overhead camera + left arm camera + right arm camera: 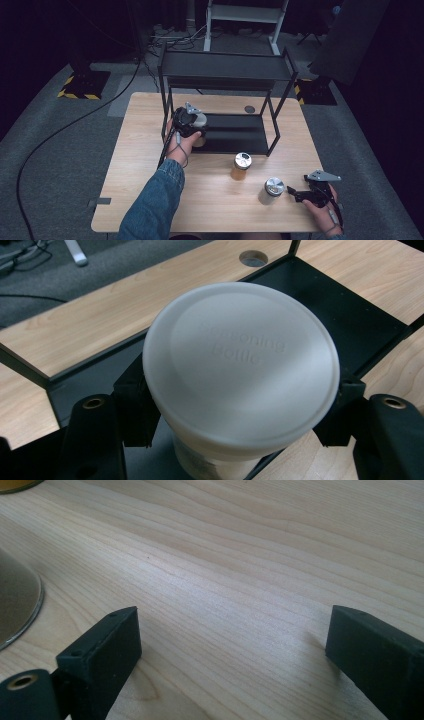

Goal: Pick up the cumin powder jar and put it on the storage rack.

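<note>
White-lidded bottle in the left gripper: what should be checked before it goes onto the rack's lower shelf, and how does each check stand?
1. Left gripper clamped on the white-lidded bottle: ok.
2. Bottle upright: ok.
3. Bare lower shelf beyond the bottle: ok.
4. Bottle's base clears the shelf edge: cannot tell.
5. Right gripper open, holding nothing: ok.
6. Orange jar and silver-lidded jar stand away from the rack: ok.

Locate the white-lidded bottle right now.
The bottle sits clamped in the left gripper, left of centre in the high view, at the front left corner of the rack's bottom shelf.
</note>
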`<state>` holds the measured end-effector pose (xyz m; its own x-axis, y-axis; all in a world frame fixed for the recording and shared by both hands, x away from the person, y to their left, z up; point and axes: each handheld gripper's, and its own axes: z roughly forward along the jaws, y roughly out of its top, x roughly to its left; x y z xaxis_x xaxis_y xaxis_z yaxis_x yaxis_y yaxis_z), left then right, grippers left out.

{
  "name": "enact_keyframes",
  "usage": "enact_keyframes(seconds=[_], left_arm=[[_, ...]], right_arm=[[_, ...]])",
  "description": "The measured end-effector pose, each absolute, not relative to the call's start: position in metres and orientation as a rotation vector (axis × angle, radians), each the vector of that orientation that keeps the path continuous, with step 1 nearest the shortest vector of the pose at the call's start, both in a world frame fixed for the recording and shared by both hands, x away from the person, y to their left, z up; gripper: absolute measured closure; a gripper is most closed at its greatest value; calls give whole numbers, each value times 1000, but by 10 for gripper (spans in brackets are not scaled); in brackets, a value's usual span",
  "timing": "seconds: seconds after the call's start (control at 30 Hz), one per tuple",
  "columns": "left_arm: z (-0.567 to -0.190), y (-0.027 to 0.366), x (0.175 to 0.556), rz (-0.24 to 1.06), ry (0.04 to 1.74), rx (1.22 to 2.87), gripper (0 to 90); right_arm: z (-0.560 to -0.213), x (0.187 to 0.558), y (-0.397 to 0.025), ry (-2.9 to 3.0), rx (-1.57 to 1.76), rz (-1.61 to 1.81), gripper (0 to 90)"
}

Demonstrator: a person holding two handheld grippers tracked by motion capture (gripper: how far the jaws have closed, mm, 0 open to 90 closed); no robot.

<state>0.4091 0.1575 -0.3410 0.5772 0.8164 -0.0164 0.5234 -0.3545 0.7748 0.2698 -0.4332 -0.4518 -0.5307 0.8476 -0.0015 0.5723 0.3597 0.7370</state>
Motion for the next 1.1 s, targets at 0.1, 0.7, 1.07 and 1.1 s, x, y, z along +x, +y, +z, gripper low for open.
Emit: enact_keyframes(seconds=[0.1,0.7,1.07,1.1], left_arm=[[-344,156,413,500,1075,2057,335],[-351,165,422,465,1120,2049,332],[-339,175,399,506,1109,2010,149],[-338,176,395,506,1109,1999,145]], right_arm=[[-452,270,-433,2244,1242,986,75],[-452,270,-433,2244,1242,986,75],[-451,270,-433,2246,1242,983,75],[-451,270,-433,2246,1242,982,75]])
